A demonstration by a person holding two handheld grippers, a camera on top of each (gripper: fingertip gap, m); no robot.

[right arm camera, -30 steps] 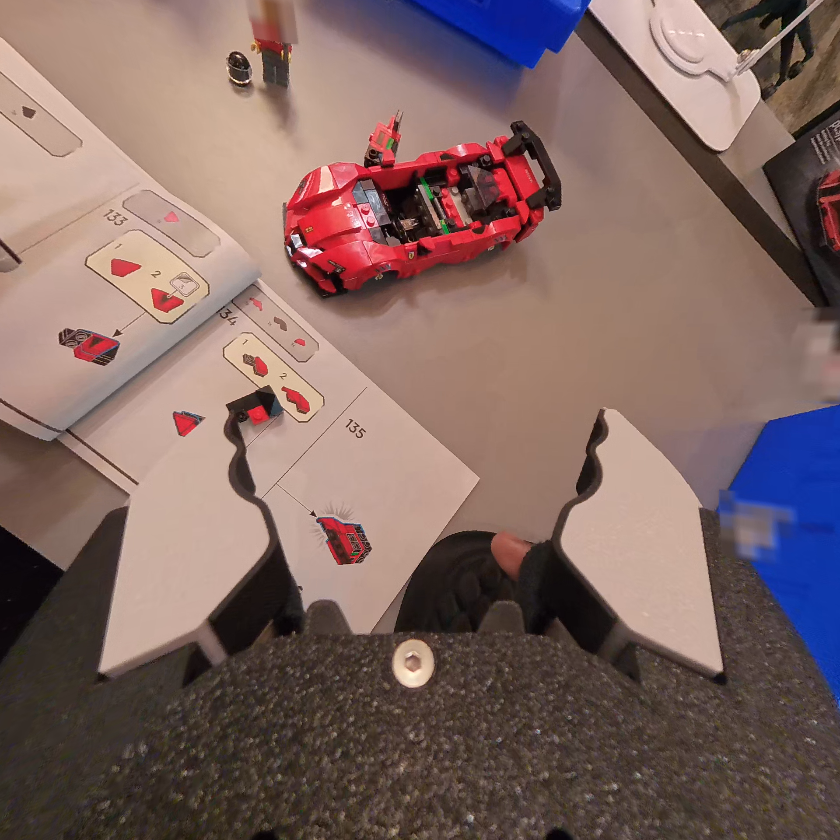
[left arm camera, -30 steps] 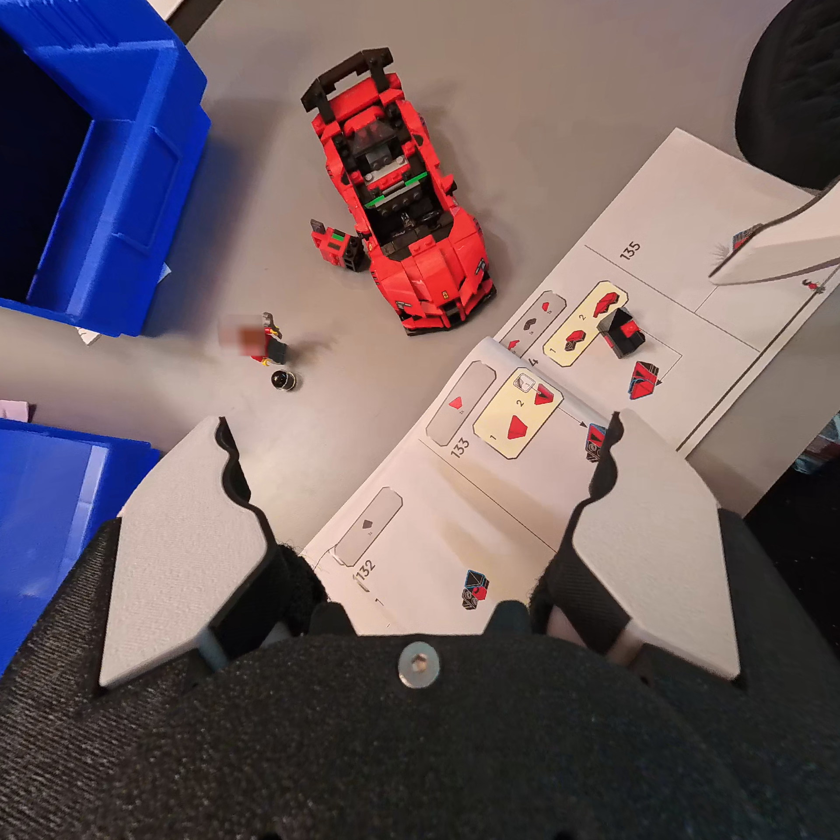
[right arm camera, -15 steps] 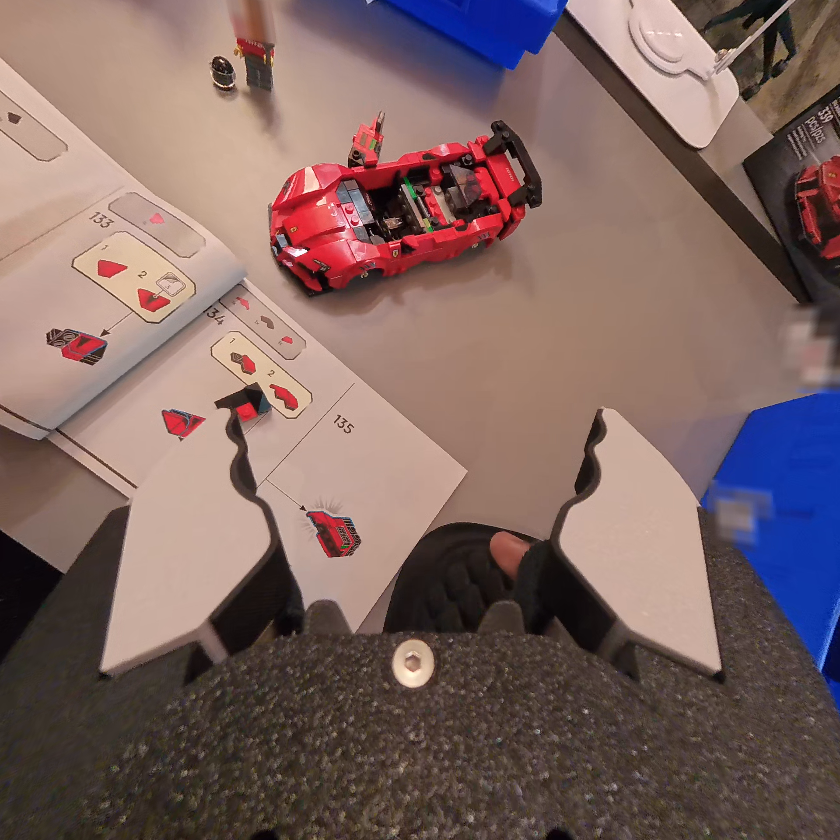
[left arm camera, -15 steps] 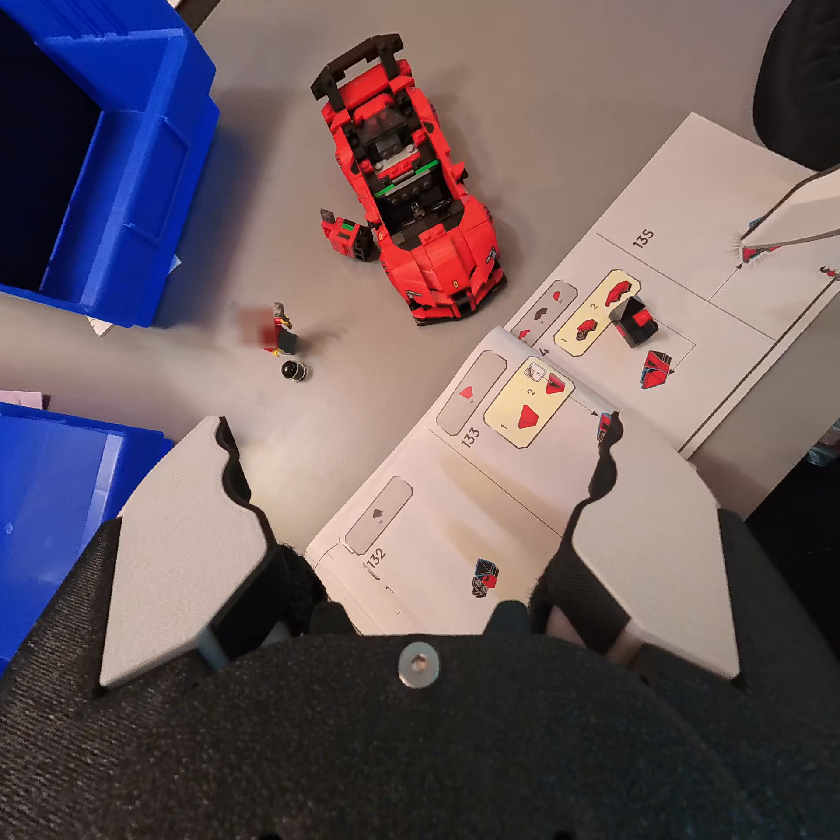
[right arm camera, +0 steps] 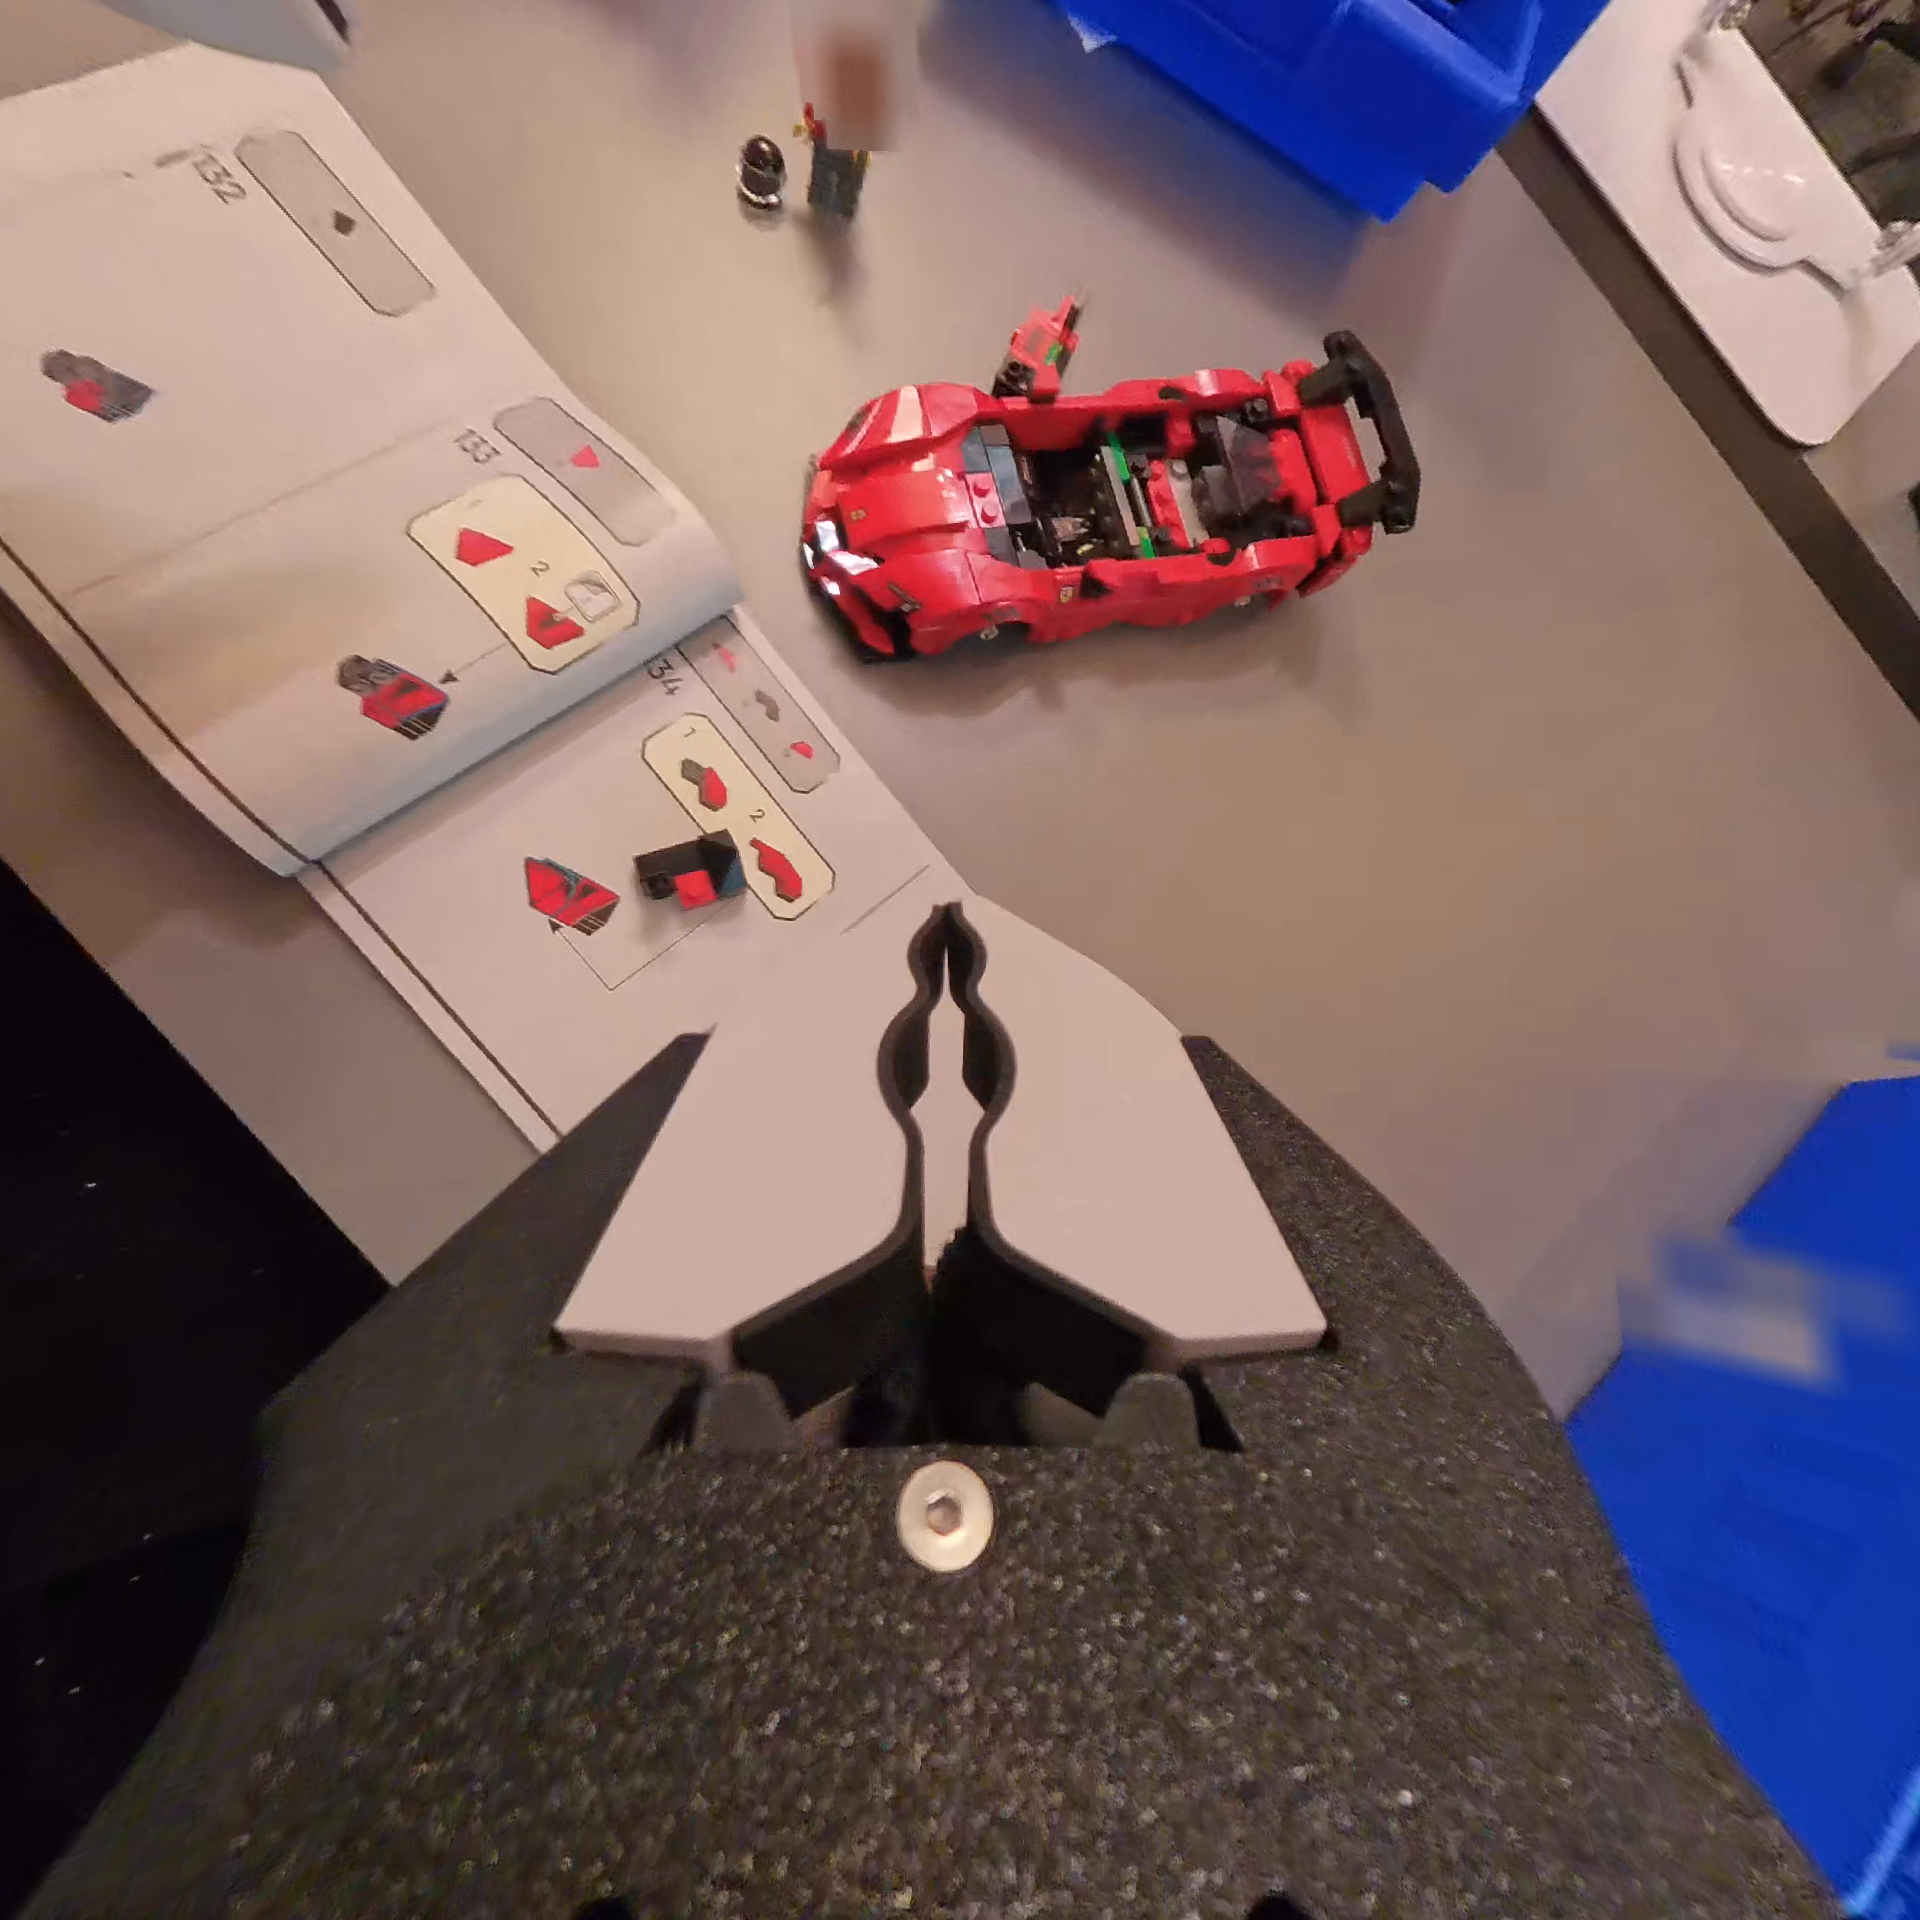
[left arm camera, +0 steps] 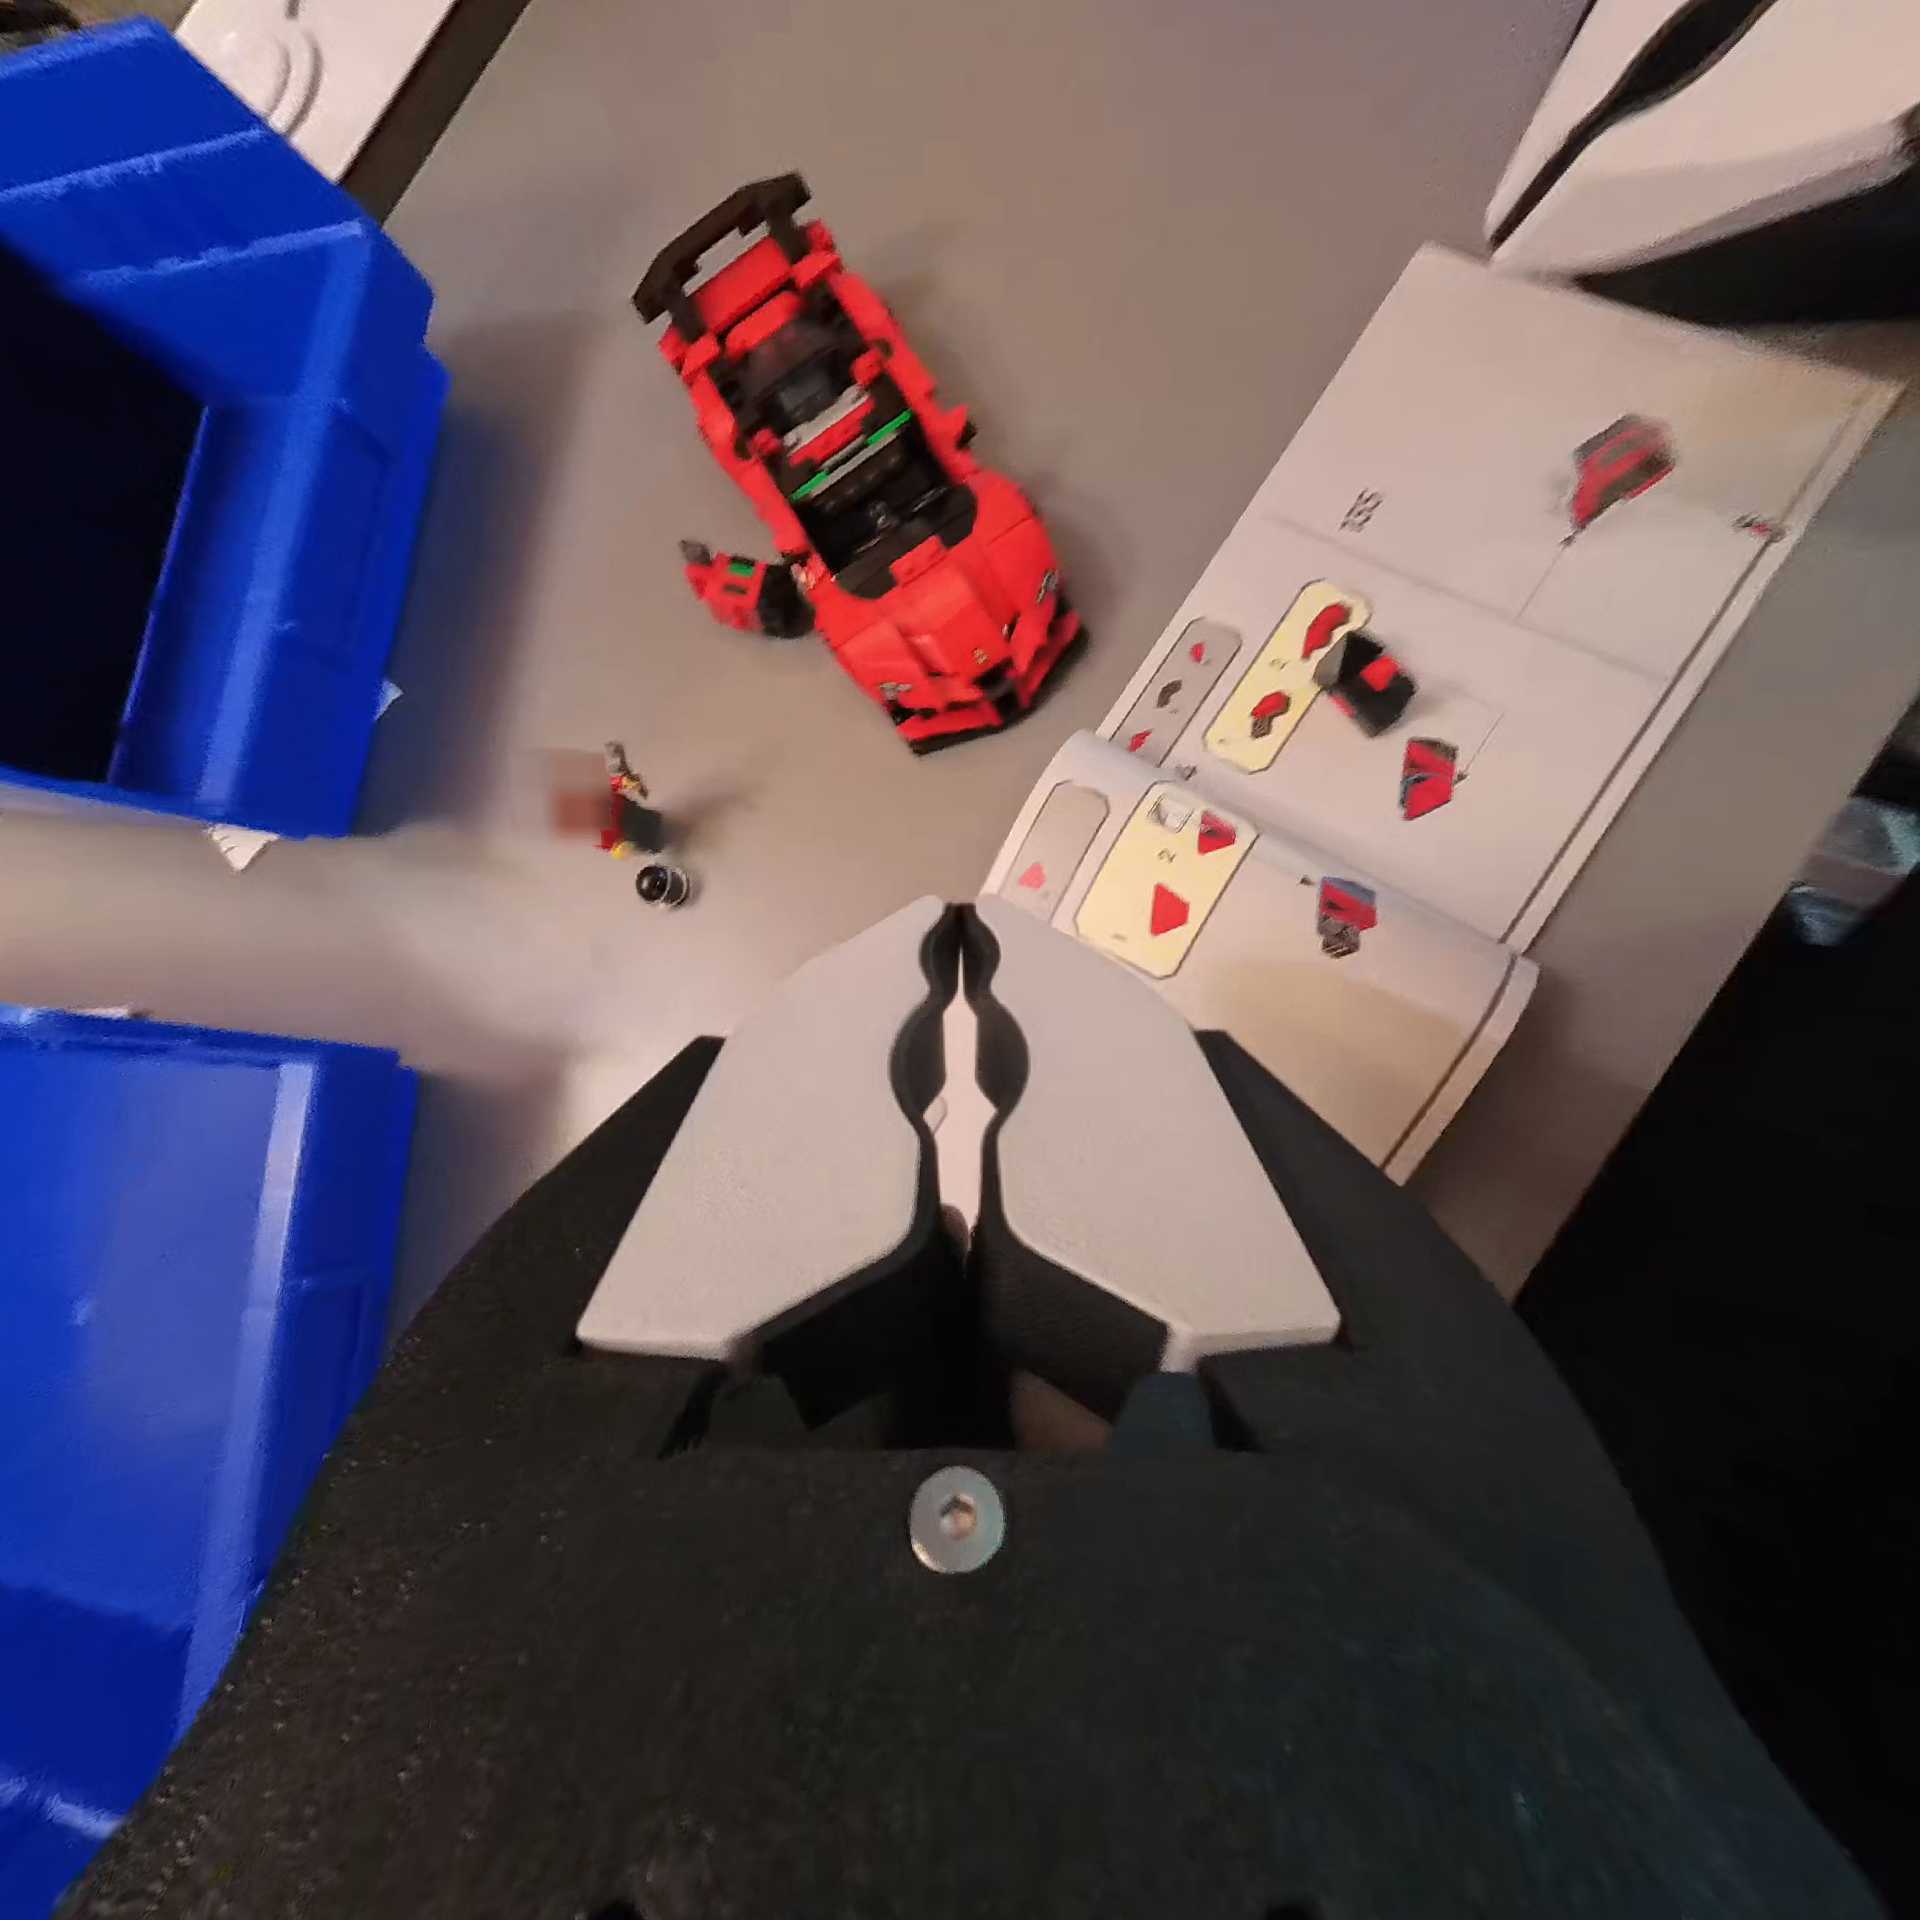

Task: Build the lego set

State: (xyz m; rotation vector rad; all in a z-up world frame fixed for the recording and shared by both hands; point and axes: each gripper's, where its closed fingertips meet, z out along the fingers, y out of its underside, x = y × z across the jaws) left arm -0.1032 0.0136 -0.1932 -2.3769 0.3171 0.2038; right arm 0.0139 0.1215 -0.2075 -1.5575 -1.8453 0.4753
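Observation:
A red lego car [left arm camera: 862, 488] [right arm camera: 1101, 509] stands on the grey table, with a small red door piece [left arm camera: 740, 592] [right arm camera: 1039, 343] beside it. An open instruction booklet [left arm camera: 1455, 665] [right arm camera: 416, 582] lies near the table edge, and a small black and red sub-assembly [left arm camera: 1369, 681] [right arm camera: 691, 871] rests on its page. A minifigure [left arm camera: 629, 805] [right arm camera: 836, 166] and a black helmet [left arm camera: 661, 883] [right arm camera: 764, 171] lie on the table. My left gripper [left arm camera: 958, 914] is shut and empty above the booklet's edge. My right gripper [right arm camera: 945, 916] is shut and empty just right of the sub-assembly.
Blue bins stand at the left [left arm camera: 208, 436] [left arm camera: 156, 1299] in the left wrist view and at the top [right arm camera: 1309, 73] and right [right arm camera: 1787, 1455] in the right wrist view. A white pad [right arm camera: 1745, 208] lies beyond the table's far edge. The other gripper [left arm camera: 1704, 135] shows at top right, blurred. Tip to tip, the grippers are about 15 cm apart. The black helmet [left arm camera: 661, 883] is about 15 cm from my left fingertips and 25 cm from my right. It turns up in the right wrist view [right arm camera: 761, 180] as well. It is some 15 cm from my right tips to the red lego car [left arm camera: 862, 488]. Look for it in the right wrist view [right arm camera: 1100, 523] too.
Both grippers have closed from wide open to shut, with nothing in them. Both views have shifted, and the right gripper now sits closer to the booklet and sub-assembly.

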